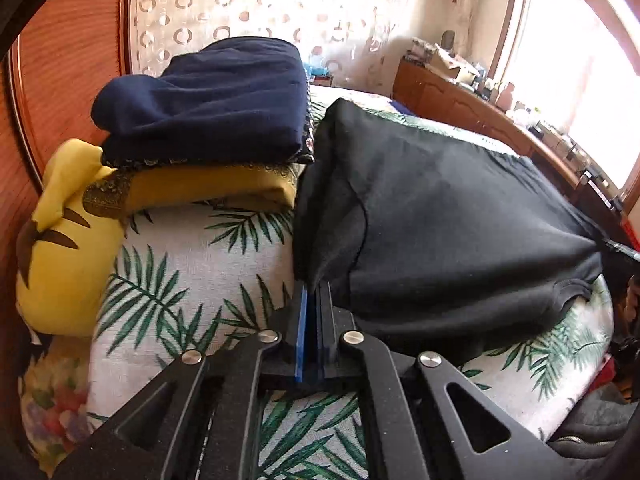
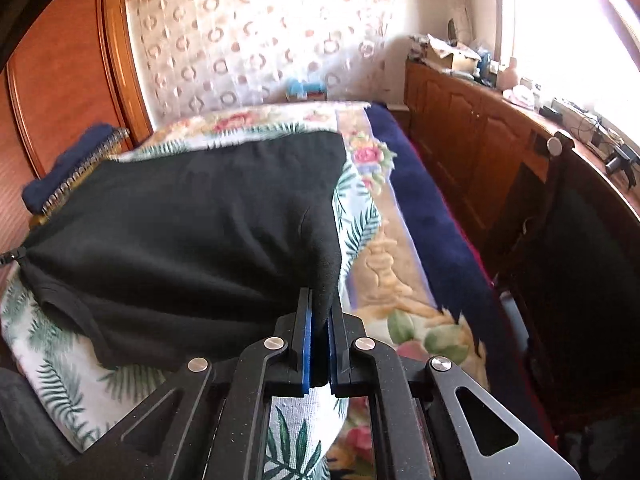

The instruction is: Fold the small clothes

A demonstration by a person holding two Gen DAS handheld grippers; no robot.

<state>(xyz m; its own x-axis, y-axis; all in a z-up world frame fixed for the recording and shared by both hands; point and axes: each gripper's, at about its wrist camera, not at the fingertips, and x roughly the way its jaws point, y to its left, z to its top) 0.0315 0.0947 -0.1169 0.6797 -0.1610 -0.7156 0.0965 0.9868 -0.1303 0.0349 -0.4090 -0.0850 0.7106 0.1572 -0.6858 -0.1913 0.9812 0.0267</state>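
Observation:
A black T-shirt (image 1: pixel 448 216) lies spread over a palm-leaf cloth (image 1: pixel 192 280) on the bed; it also shows in the right wrist view (image 2: pixel 192 232). My left gripper (image 1: pixel 313 292) is shut on the shirt's left near corner. My right gripper (image 2: pixel 321 304) is shut on the shirt's right near corner, with the fabric bunched between the blue pads. The shirt is stretched between the two grippers, its collar (image 1: pixel 576 288) at the near edge.
A folded navy garment (image 1: pixel 208 100) sits on a folded mustard one (image 1: pixel 208 188) at the left. A yellow plush toy (image 1: pixel 60 240) is beside them. Wooden wardrobe (image 2: pixel 60 80) at left, wooden cabinets (image 2: pixel 472 128) with clutter at right under the window.

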